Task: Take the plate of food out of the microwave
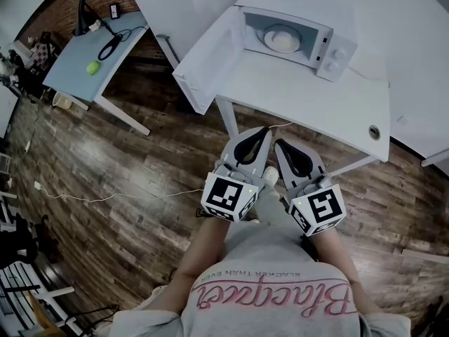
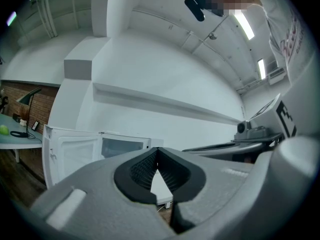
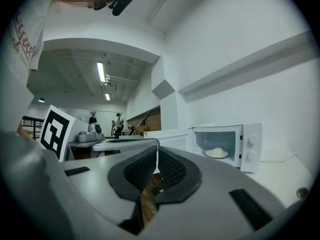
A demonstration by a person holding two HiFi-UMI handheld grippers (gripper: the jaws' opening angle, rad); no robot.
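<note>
Nearest, the left grey two-jaw gripper (image 1: 264, 130) and the right grey two-jaw gripper (image 1: 279, 144) beside it hover well short of the white microwave (image 1: 328, 46) on the far white worktop (image 1: 316, 111). Its door is open and the white plate of pale food (image 1: 283, 39) sits inside. Arriving shut, they could shove or tip the plate. Both grippers are closed and empty.

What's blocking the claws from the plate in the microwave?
Nothing visible. The door is swung wide open and the plate sits exposed inside. The left claw and right claw, both shut, hang short of the table.
</note>
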